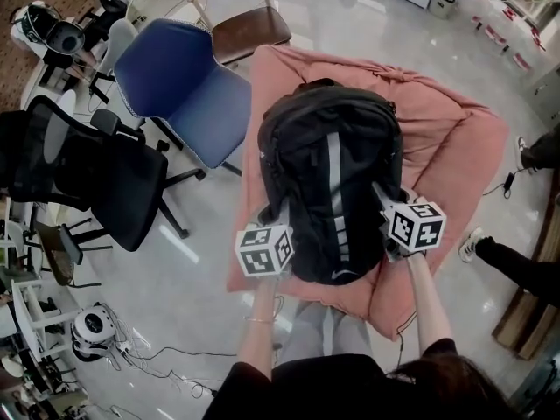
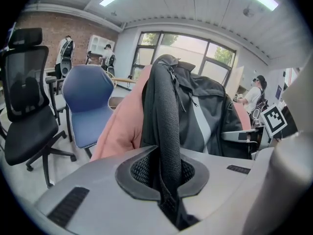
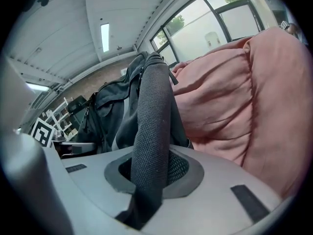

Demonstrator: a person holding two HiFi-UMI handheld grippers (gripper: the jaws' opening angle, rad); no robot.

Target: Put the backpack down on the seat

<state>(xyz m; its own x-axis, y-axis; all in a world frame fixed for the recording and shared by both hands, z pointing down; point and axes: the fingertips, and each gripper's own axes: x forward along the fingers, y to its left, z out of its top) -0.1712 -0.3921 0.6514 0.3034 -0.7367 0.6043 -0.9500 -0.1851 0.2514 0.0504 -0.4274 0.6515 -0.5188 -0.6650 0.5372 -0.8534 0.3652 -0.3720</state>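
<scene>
My left gripper (image 1: 278,215) has its jaws clamped on a black shoulder strap (image 2: 168,126). The strap runs up out of the pads and away to the top of the backpack (image 1: 331,182). The pack lies straight ahead of both sets of jaws and between them. Its long axis runs away from me, with the top handle (image 1: 319,86) at the far end and the bottom nearest the jaws. It looks laid back against the pink cushion seat (image 1: 459,143), which spreads under it and beyond it on every side. Whether its full weight rests there yet I can't tell. My right gripper (image 1: 382,198) is likewise pinched shut on the other strap (image 3: 152,114), with the cushion bulging just right of those jaws. Neither hand is nearer: both grip level with each other at the pack's near corners. Both forearms (image 1: 258,331) reach forward side by side, grippers tilted somewhat downward. I judge the next move to be a small lowering, then letting go of both straps together.
</scene>
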